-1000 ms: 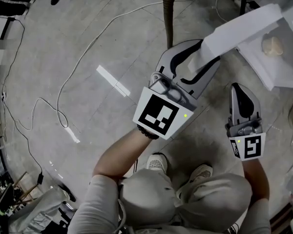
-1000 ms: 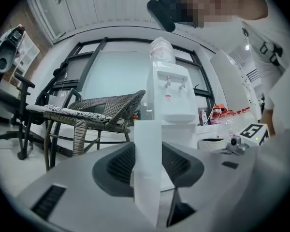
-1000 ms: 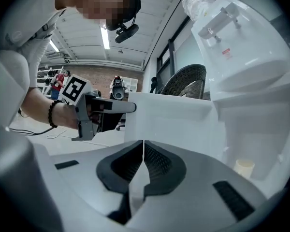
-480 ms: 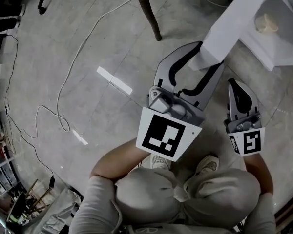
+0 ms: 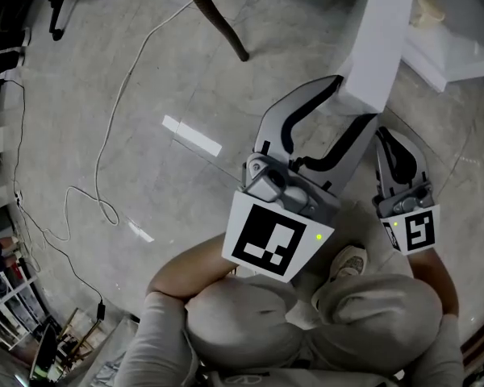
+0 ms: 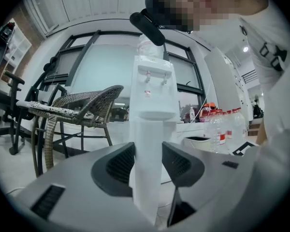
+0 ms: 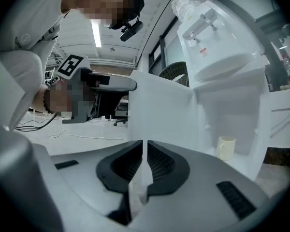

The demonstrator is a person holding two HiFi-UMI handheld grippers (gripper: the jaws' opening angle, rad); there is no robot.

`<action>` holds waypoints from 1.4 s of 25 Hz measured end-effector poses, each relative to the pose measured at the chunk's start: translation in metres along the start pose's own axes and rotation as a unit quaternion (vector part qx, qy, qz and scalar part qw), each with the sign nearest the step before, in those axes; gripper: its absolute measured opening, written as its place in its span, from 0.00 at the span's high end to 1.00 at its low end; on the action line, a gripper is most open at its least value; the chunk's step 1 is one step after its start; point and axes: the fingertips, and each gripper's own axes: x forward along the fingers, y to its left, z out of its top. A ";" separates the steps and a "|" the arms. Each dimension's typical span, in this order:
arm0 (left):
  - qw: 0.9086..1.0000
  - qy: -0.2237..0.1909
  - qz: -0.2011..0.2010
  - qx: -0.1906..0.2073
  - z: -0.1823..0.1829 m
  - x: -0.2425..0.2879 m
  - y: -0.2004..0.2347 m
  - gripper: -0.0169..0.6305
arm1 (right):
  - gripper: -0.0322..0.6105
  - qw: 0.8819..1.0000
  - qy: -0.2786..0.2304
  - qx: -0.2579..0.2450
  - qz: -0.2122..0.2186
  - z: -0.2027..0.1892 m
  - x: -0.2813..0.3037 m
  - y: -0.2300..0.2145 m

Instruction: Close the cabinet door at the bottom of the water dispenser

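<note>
Our left fingers (image 6: 120, 164), broad grey shells with ribbed black pads, press on both faces of the cabinet door (image 6: 146, 144), a flat, smooth white panel whose free edge fills the gap between them. The left gripper (image 5: 356, 103) holds that edge from the front. Our right fingers (image 7: 123, 166), of the same grey and ribbed black make, are drawn together to a hairline slit with nothing in it. The right gripper (image 5: 389, 138) sits just beside the door's end, on its inner side; we cannot tell whether it touches. The door stands swung well out from the boxy white base of the water dispenser (image 7: 217, 57), so the lower compartment lies open. A small cream mug (image 7: 225, 147) rests on the compartment's floor. Above it we see two small taps and a shallow drip ledge. Beyond the door stands a woven wicker chair (image 6: 82, 103) on thin dark legs. A thin white cable (image 5: 121, 95) loops over the pale, glossy marbled floor (image 5: 169, 47)
</note>
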 end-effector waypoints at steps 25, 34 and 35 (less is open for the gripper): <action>0.992 -0.009 -0.123 0.014 -0.007 0.032 -0.081 0.80 | 0.74 0.998 0.035 0.006 -0.044 -0.022 -0.022 -0.028; 0.987 -0.009 -0.157 0.016 -0.010 0.050 -0.104 0.80 | 0.70 0.997 0.025 0.018 -0.072 -0.023 -0.026 -0.047; 0.987 -0.010 -0.160 0.017 -0.010 0.052 -0.106 0.80 | 0.70 0.997 0.022 0.020 -0.078 -0.021 -0.027 -0.051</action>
